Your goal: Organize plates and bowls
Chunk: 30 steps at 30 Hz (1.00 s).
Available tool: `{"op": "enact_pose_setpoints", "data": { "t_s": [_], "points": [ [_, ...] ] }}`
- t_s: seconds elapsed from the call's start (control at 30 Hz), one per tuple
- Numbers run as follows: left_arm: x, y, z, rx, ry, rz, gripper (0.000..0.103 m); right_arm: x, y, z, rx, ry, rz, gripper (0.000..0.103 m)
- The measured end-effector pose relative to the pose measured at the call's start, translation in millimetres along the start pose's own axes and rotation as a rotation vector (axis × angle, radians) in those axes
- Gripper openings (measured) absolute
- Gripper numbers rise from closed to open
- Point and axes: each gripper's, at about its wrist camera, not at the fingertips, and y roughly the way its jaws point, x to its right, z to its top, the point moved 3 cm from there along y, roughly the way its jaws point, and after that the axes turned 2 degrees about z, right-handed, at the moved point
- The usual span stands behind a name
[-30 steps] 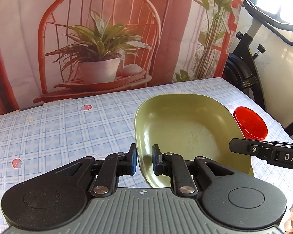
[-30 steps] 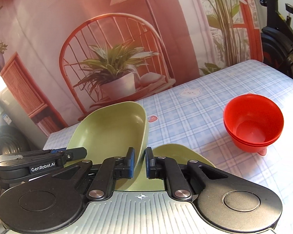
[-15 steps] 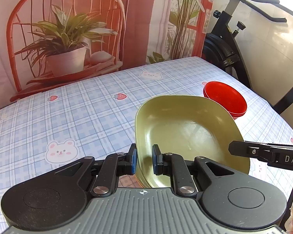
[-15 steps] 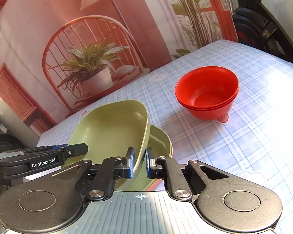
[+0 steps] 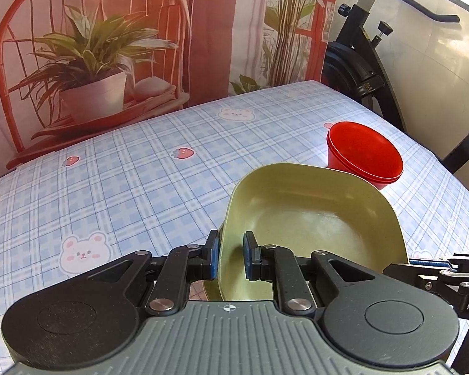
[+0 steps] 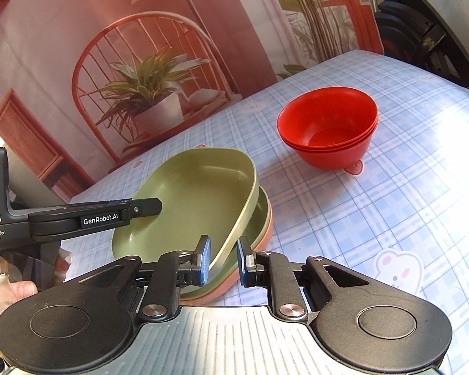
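A green plate [image 5: 312, 225] sits tilted on a stack of a second green plate [image 6: 259, 215] and an orange plate [image 6: 253, 250]. My left gripper [image 5: 229, 259] has its jaws on either side of the green plate's near rim, slightly parted. My right gripper [image 6: 223, 259] straddles the same plate's rim [image 6: 234, 234] with its jaws parted and a gap showing. The left gripper's finger [image 6: 140, 209] reaches over the plate in the right wrist view. Stacked red bowls [image 6: 328, 131] stand on the table behind the plates, and they also show in the left wrist view [image 5: 364, 153].
The table has a blue checked cloth [image 5: 125, 172] with bear and strawberry prints. A printed backdrop [image 5: 93, 47] hangs behind it. An exercise bike [image 5: 359, 72] stands past the far right corner. The table's right edge [image 5: 447, 175] runs close to the bowls.
Both grippers lowered the green plate onto the stack near the red bowls. The jaws of both grippers have widened; the right one has let go of the rim.
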Motion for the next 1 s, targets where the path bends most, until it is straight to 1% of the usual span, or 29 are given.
{"op": "enact_pose_setpoints", "data": {
  "t_s": [0.2,0.57,0.7,0.83,1.0],
  "points": [
    [-2,9,2,-0.01,0.007,0.011,0.017,-3,4,-3,-0.027,-0.009,0.01,0.019],
    [-4,19,4,-0.008,0.016,0.014,0.017,-4,10,-6,-0.066,-0.039,0.0,0.021],
    [-4,22,3,-0.019,0.043,0.034,0.017,-5,10,-6,-0.07,-0.05,0.008,0.021],
    [-8,24,4,-0.021,0.032,0.038,0.017,-4,8,-5,-0.069,-0.047,0.014,0.022],
    [-7,23,3,-0.02,0.026,0.036,0.017,1,2,-2,-0.042,-0.038,0.0,0.022]
  ]
}}
